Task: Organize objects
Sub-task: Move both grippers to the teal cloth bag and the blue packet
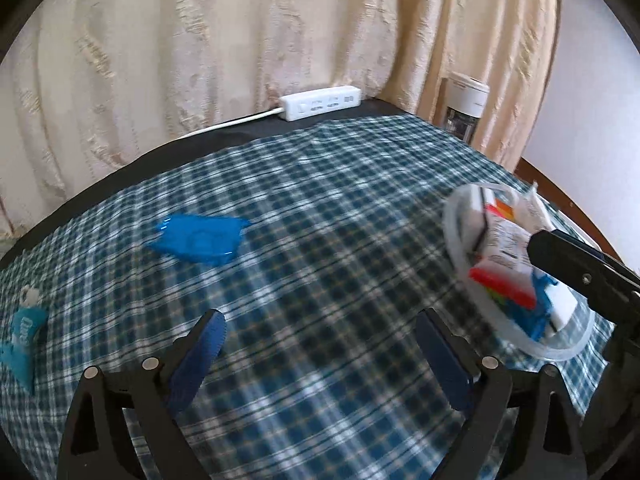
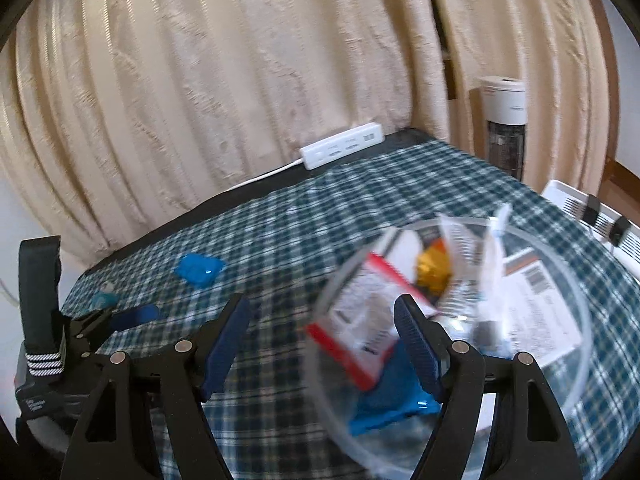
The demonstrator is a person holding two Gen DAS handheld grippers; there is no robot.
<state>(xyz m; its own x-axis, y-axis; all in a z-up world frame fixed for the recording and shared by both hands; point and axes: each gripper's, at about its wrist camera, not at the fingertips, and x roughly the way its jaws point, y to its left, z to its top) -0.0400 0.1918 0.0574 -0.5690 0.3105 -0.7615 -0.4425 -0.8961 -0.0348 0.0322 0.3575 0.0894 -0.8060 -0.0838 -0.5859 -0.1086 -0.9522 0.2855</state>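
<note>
Hovering over checked tabletop [image 1: 320,208], left claw [image 1: 320,354] wide and empty, right claw [image 2: 322,344] parted around bowl [image 2: 576,264] rim, packets [image 2: 368,320] inside, blue packet [image 1: 200,238] lying apart

Motion blur is smearing the packets in the clear round plastic bowl [image 2: 576,280] — print unreadable; light-blue packet [image 1: 22,340] is running off the left edge.

left wrist: downward over tablecloth [image 1: 320,208] | right wrist: likewise | shared: power strip [image 1: 322,103]

A checked cloth [image 1: 320,220] covers the table, bearing a blue packet [image 1: 198,238] and clear bowl [image 2: 568,256].
</note>
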